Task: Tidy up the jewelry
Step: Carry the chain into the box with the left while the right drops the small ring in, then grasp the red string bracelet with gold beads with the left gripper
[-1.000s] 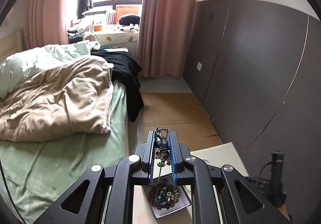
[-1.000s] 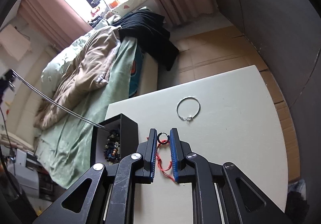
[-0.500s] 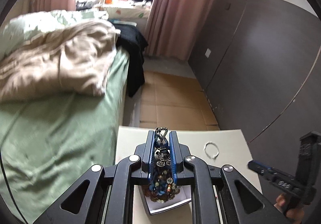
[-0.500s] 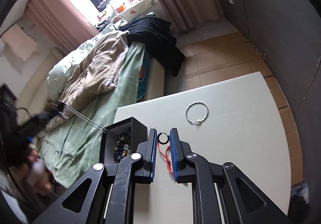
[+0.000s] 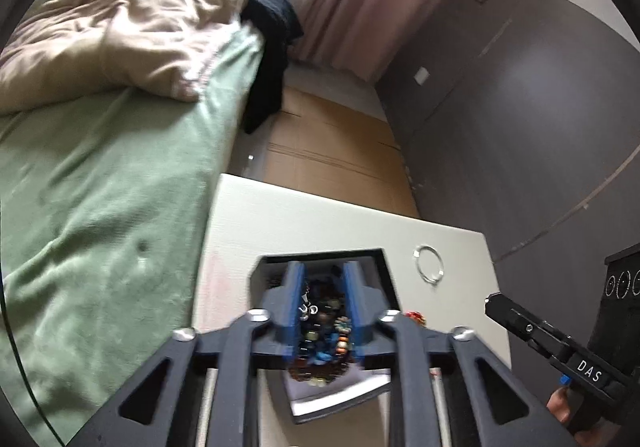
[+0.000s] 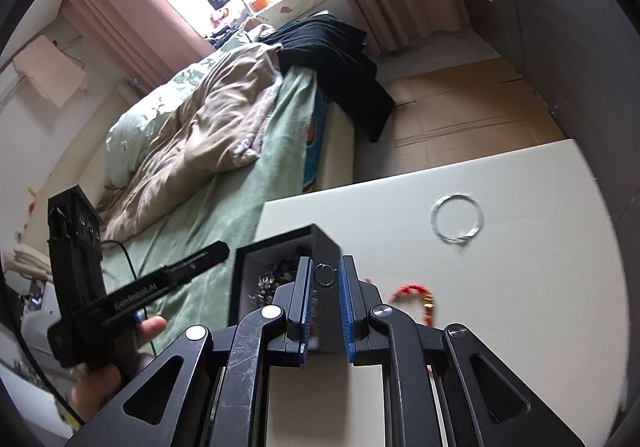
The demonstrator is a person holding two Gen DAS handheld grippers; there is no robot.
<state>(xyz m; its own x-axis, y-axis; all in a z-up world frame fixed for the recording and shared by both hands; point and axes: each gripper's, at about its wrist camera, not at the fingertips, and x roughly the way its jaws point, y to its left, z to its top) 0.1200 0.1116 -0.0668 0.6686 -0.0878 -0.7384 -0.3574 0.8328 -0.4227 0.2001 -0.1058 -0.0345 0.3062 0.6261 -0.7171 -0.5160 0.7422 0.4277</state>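
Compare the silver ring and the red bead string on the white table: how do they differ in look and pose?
1. The silver ring is thin bare metal; the red bead string is made of beads with a small gold piece.
2. The silver ring lies as an open round hoop; the red bead string lies bent.
3. The red bead string lies nearer the black box.

Both lie on the table, outside the box.
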